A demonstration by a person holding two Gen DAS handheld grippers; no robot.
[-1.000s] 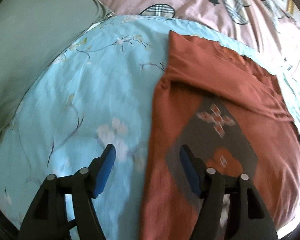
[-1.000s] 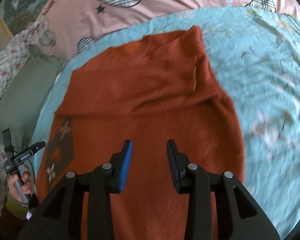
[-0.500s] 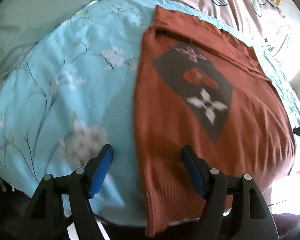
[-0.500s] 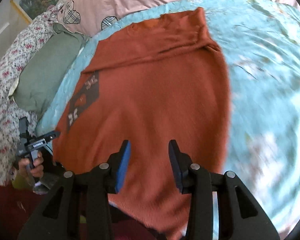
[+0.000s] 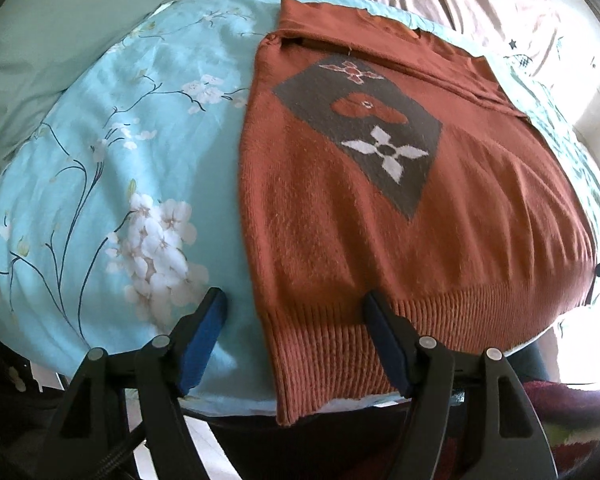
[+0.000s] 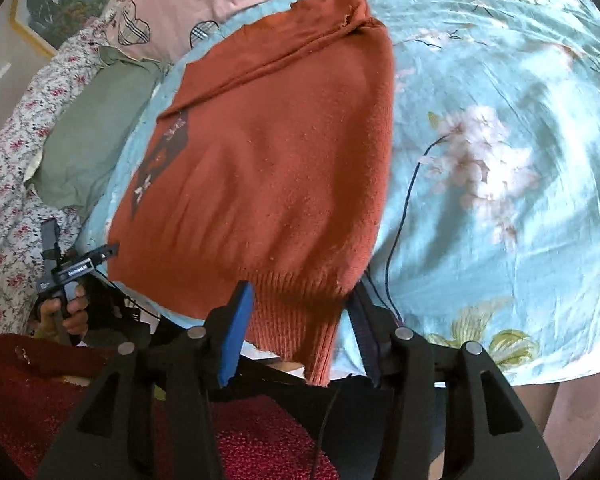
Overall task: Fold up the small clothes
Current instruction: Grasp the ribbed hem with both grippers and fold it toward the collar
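Lower centre of the left wrist view, left gripper [image 5: 294,320] straddles the sweater [image 5: 380,208] hem corner, jaws closing, nothing pinched; sleeves look folded in, body unfolded on the bedsheet [image 5: 100,168]. Lower centre of the right wrist view, right gripper [image 6: 300,324] opening around the other hem corner, not gripping; halving remains.

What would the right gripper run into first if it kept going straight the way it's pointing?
Most likely the ribbed hem of the rust-orange sweater, whose corner hangs off the bed's edge between the right gripper's opening jaws. Under it lies the blue floral bedspread. The pads aren't pressing on it yet; depth is hard to judge.
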